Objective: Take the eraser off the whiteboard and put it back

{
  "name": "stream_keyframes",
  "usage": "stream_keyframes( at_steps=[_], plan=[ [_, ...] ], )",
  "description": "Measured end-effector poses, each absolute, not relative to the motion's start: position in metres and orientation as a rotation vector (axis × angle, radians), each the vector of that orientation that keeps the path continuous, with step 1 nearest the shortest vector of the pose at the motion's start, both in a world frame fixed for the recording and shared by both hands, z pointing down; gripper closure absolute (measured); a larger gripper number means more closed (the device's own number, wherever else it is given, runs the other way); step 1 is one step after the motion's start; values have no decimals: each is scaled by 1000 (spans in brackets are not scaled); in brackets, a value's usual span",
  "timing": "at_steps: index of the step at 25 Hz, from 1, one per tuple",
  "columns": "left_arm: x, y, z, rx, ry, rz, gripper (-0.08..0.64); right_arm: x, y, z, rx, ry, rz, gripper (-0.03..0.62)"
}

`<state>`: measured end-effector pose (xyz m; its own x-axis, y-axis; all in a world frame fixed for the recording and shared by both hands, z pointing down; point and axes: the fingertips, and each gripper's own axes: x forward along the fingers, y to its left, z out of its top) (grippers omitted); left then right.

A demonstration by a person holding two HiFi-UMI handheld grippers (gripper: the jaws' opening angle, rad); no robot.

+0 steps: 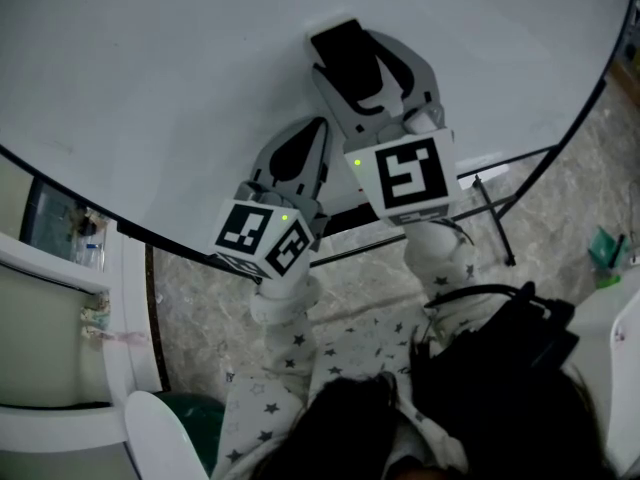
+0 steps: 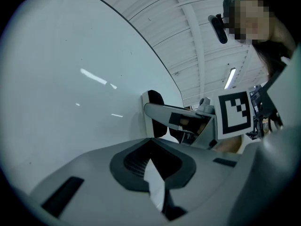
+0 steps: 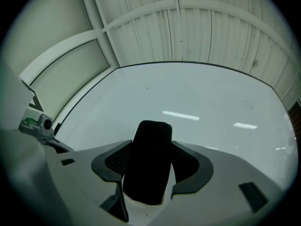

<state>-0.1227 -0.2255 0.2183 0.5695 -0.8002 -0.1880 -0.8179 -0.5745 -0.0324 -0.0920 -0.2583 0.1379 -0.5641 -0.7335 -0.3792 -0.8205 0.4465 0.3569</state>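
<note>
Two grippers are raised toward the whiteboard (image 1: 150, 88), and only the right gripper (image 1: 365, 68) carries anything. Its fingers (image 3: 110, 161) stand wide and are clamped on the two long sides of the eraser (image 3: 149, 164), a black block with a pale edge along one side. The eraser's long axis runs the same way as the fingers, so its far end sticks out past the fingertips and points up the board.

In the left gripper view the eraser sits right at the board's surface, pale side toward it, but whether it touches the board or hangs just off it I cannot tell. The board lies straight ahead of the eraser with nothing between the two.

The left gripper (image 1: 312, 138) hangs lower and just beside the right one, fingers drawn together with nothing in them, their tips pointing at bare board. It is the farther of the two from the eraser and looks to have no part in this step.

Judging by the grip, setting the eraser back needs only a short push flat against the board, then a release, so the face must meet the board squarely, not edge first.
</note>
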Motion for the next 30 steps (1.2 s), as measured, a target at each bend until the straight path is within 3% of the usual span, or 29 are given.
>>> stream_keyframes(
  at_steps=[11,16,18,30],
  plan=[
    [-122,-226,223,-2688,1390,229,560,-89,-262,143,-1422,2496,834,334],
    [-121,-228,227,-2702,1390,224,558,-90,-265,144,-1362,2503,757,331],
    [-120,-228,228,-2708,1387,225,558,-93,-265,144,-1333,2515,732,287],
    [-152,-237,229,-2718,1451,278,558,-101,-260,169,-1218,2651,605,290]
  ],
)
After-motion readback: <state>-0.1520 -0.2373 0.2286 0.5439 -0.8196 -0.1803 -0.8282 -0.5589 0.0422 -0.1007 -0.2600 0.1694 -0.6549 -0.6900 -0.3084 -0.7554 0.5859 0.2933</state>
